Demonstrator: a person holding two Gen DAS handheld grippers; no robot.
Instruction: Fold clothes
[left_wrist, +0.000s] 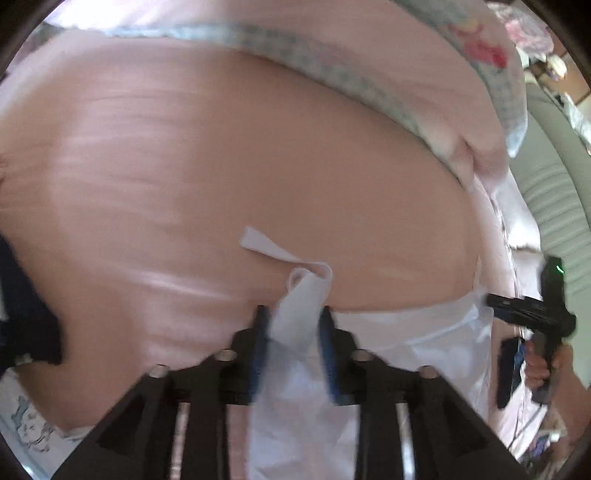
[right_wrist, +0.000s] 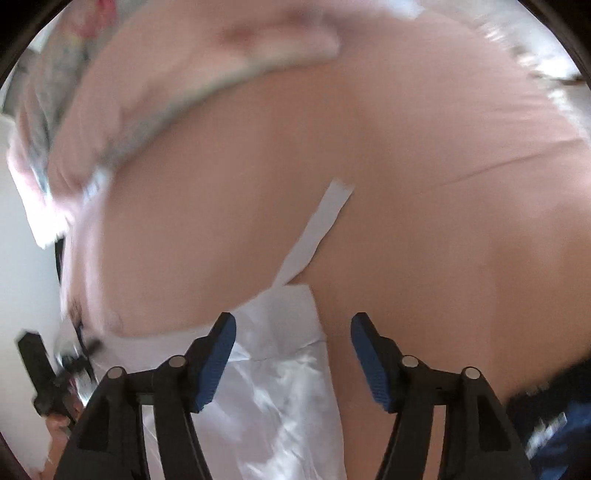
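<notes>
Left hand-held gripper (left_wrist: 291, 325): points steeply down; a white fabric strip (left_wrist: 301, 295) runs up between its blue pads (left_wrist: 258, 350). Whether the pads press the strip cannot be told through the blur.
Right hand-held gripper (right_wrist: 293, 345): jaws stand wide apart, nothing pinched; white cloth lies below the gap, and the blue pad (right_wrist: 373, 362) at 3 o'clock hangs over pink.
White garment (right_wrist: 280, 387): glossy, creased, spread at 6 o'clock in both wrist views, lying on the pink sheet (left_wrist: 221, 166); a narrow strap (right_wrist: 321, 229) reaches from it toward 12 o'clock in the right view.
Pink sheet: fills most of both views, smooth, under the garment.
Patterned band (left_wrist: 332, 70): pale blue-grey edging with a red print, curving across the pink from 10 to 2 o'clock in the left view.
Dark blue cloth (left_wrist: 26, 317): at 9 o'clock in the left view, at the pink sheet's edge.
Other gripper seen from the left view: black body with a green light at 3 o'clock, a hand (left_wrist: 543, 369) around its handle.
Sharpness: both views are motion-blurred.
</notes>
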